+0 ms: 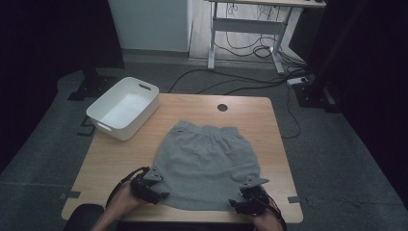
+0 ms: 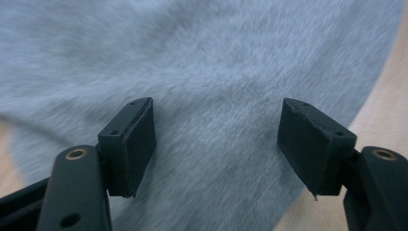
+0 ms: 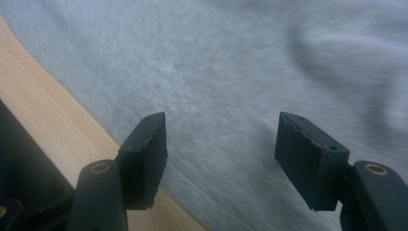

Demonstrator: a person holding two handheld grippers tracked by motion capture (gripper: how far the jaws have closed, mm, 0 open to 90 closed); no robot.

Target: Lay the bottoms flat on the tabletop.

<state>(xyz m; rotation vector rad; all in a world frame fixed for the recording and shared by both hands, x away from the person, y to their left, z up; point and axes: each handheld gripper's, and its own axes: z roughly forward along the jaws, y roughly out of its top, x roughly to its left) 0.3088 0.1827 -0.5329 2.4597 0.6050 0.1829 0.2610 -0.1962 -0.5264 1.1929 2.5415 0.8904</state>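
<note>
Grey jersey-knit shorts [image 1: 208, 163] lie flat in the middle of the light wooden table [image 1: 115, 159], elastic waistband toward the far edge, hem at the near edge by the person.

Left gripper [image 1: 161, 195] sits at the near-left corner of the shorts, hand [image 1: 122, 202] behind it. In the left gripper view the black jaws stand well apart over the fabric [image 2: 211, 96], pads not pressing on it, nothing pinched. Table wood shows at the right edge of that view [image 2: 389, 96].

Right gripper [image 1: 238, 204] sits at the near-right corner of the hem. In the right gripper view the jaws are likewise spread wide above the cloth [image 3: 231, 72], no grip (both views are motion-blurred, so whether the tips touch the fabric I cannot tell). A strip of table [image 3: 53, 120] runs diagonally at the left of that view.

White rectangular plastic bin [image 1: 123, 108] with cut-out handles sits on the far-left corner of the table, well apart from the shorts. Round black grommet hole [image 1: 222, 107] at the far edge, just beyond the waistband.
</note>
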